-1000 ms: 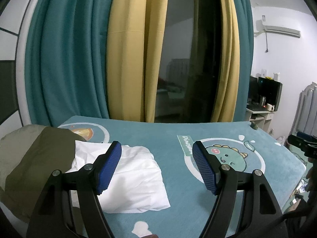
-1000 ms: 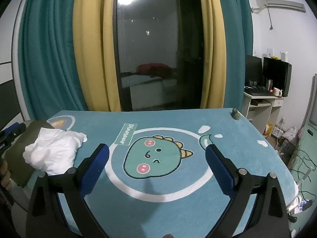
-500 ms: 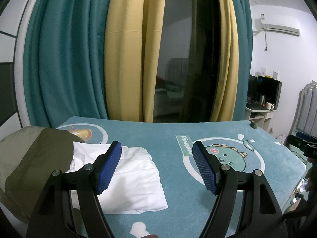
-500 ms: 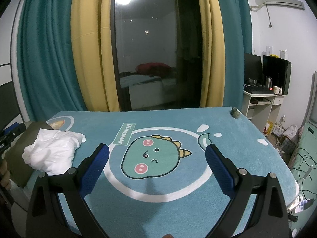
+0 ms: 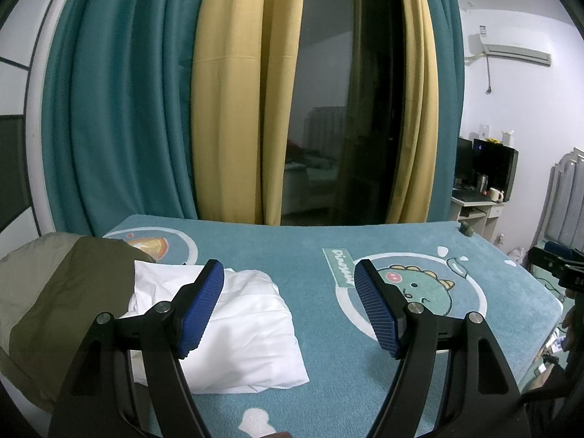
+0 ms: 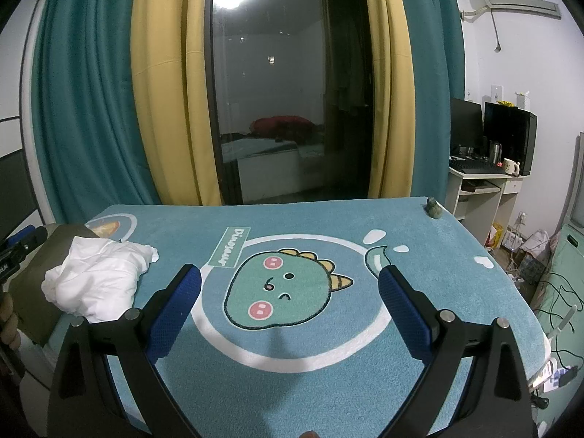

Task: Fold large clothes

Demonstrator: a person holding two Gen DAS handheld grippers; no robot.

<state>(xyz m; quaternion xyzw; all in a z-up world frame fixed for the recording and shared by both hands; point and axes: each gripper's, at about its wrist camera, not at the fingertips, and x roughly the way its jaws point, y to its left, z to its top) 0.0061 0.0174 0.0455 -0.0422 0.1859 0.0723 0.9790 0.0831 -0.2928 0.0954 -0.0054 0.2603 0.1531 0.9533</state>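
A crumpled white garment [image 5: 241, 321] lies on the left part of the teal dinosaur mat [image 5: 299, 252], partly resting on an olive-green cloth pile [image 5: 54, 299]. My left gripper [image 5: 288, 281] hovers above the mat, open and empty, its left finger in front of the white garment. In the right wrist view the same white garment [image 6: 98, 277] lies at the left, beside the olive pile [image 6: 33, 292]. My right gripper [image 6: 288, 284] is open and empty over the dinosaur print [image 6: 284, 292], well to the right of the garment.
Teal and yellow curtains [image 6: 164, 91] frame a dark glass door behind the table. A small green figure [image 6: 433, 208] sits at the mat's far right corner. A desk with monitors [image 6: 507, 138] and cables stands on the right. A hand [image 6: 7, 321] shows at the left edge.
Both views have tilted slightly upward, so the mat and garment sit a little lower in frame. Both grippers stay open.
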